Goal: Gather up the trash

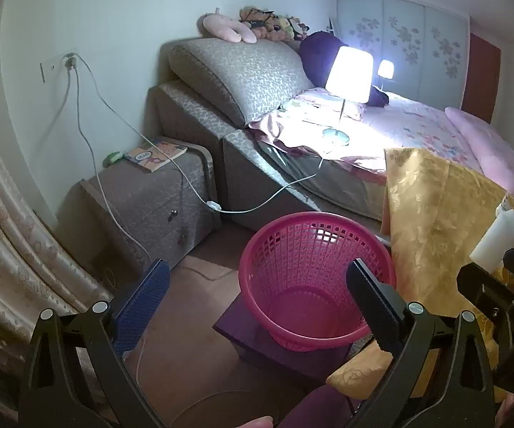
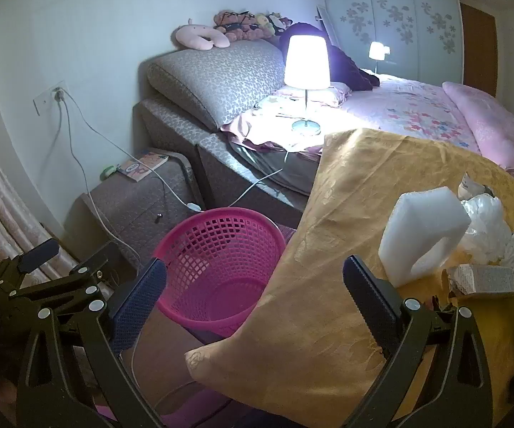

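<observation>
Bedroom, dim, lit by a table lamp (image 2: 307,62) standing on the bed (image 2: 410,107) at far centre; nightstand (image 1: 157,192) by the left wall w/ a book (image 1: 157,155) on top. Near right, a gold patterned cloth (image 2: 328,267) covers a surface holding the trash: a white foam block (image 2: 424,232), crumpled clear plastic (image 2: 485,221) behind it, and a scrap of printed cardboard (image 2: 481,280) in front.

Pink mesh basket (image 1: 314,278) sits on a dark low stool (image 1: 253,342) at near centre, just left of the cloth's hanging edge; inside looks empty, so collecting seems not yet begun.

Left gripper (image 1: 257,299): fingers spread wide, nothing between them, aimed about at the basket. Right gripper (image 2: 255,296): also spread apart, empty, aimed at the cloth edge.

Key relation: foam block lies to the right and a bit farther than the right gripper's right finger, near it but apart. It stands upright, long axis roughly vertical, leaning right. Right hand is clearly nearer; probably it needs to swing right to straddle the block, then carry it left to the basket.
</observation>
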Tool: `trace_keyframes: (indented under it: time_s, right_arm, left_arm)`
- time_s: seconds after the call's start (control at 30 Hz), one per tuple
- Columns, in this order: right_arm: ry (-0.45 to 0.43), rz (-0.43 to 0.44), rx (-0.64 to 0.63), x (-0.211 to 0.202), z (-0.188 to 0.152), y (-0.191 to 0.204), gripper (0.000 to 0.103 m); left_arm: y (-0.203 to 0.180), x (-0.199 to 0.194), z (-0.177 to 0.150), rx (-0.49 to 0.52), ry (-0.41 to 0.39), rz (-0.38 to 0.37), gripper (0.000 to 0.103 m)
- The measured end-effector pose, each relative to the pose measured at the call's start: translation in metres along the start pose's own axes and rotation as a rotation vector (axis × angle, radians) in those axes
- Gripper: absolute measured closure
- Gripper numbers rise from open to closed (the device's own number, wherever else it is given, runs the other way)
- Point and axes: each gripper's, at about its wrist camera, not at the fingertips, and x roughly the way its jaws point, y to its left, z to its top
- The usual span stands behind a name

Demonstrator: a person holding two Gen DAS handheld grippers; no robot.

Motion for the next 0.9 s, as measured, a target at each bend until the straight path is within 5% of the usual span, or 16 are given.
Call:
trace_keyframes:
  time_s: [0.9]
  right_arm:
    - [-0.011, -0.001, 0.001, -0.0024, 0.0013, -0.0024, 0.007]
  left_arm:
    - [-0.0002, -0.0007, 0.0002, 0.002, -0.005, 0.008, 0.008]
